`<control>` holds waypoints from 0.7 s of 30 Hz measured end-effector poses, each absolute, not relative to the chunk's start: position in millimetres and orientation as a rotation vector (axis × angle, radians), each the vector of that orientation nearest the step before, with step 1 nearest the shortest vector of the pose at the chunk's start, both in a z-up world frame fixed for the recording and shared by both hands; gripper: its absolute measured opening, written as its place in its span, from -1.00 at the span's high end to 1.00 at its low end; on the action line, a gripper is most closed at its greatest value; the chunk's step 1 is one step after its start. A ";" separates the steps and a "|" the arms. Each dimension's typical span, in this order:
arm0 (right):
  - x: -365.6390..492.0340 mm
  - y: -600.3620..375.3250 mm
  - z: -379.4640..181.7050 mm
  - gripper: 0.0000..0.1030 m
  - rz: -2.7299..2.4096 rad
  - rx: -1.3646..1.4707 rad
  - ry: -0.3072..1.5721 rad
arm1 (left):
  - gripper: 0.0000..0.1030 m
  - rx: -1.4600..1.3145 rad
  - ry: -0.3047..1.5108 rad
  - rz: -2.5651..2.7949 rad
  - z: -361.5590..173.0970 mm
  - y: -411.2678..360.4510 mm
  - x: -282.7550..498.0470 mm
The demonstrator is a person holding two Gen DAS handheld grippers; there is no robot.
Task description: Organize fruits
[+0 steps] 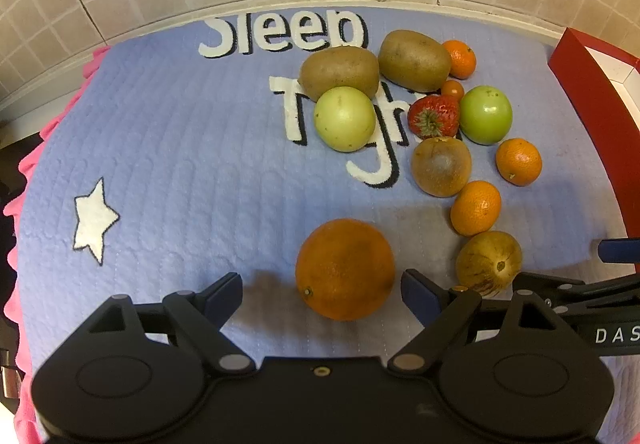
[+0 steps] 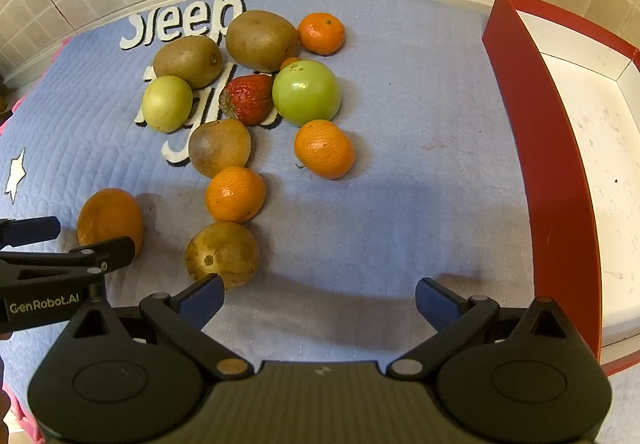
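1. Left gripper (image 1: 322,294) low over the near edge of the blue mat (image 1: 180,147), jaws wide, holding nothing.
2. Big orange (image 1: 345,268) sitting on the mat between those wide fingers, closer to the right one; hard to tell if touching.
3. Right gripper (image 2: 320,298) also by the near edge, jaws wide, only bare mat between them.
4. Striped brown fruit (image 2: 222,254) just beside its left fingertip (image 2: 202,294).
5. Rest of the fruit bunched toward the far edge of the mat: two kiwis (image 2: 188,60), a red strawberry (image 2: 250,98), a green apple (image 2: 307,91), a pale yellow-green one (image 2: 167,103), a brown spotty one (image 2: 219,147) and small tangerines (image 2: 324,148).
6. Red box (image 2: 552,147) with a white inside along the mat's right edge, no fruit in the part showing.
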State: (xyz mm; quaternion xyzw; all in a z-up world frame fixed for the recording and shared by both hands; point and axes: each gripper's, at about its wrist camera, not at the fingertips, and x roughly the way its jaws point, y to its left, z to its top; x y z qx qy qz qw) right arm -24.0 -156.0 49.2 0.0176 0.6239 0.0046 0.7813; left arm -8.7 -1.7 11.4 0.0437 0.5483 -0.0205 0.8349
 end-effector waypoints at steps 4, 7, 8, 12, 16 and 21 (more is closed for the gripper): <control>-24.0 -156.3 49.9 -1.00 0.014 0.038 1.347 | -0.96 0.087 1.162 -0.047 10.9 -0.8 -9.8; -24.2 -156.7 50.4 -1.00 0.017 0.040 1.346 | -0.96 0.086 1.161 -0.045 12.2 -1.6 -10.0; -24.3 -156.4 50.6 -1.00 0.019 0.040 1.346 | -0.96 0.086 1.160 -0.045 12.6 -1.5 -10.6; -24.7 -157.5 51.1 -1.00 0.021 0.043 1.343 | -0.96 0.090 1.158 -0.043 13.2 -1.6 -11.0; -25.1 -159.1 52.5 -1.00 0.026 0.047 1.340 | -0.96 0.083 1.159 -0.042 12.9 0.5 -12.7; -25.1 -158.9 53.8 -1.00 0.035 0.051 1.336 | -0.96 0.080 1.159 -0.044 13.8 0.0 -11.3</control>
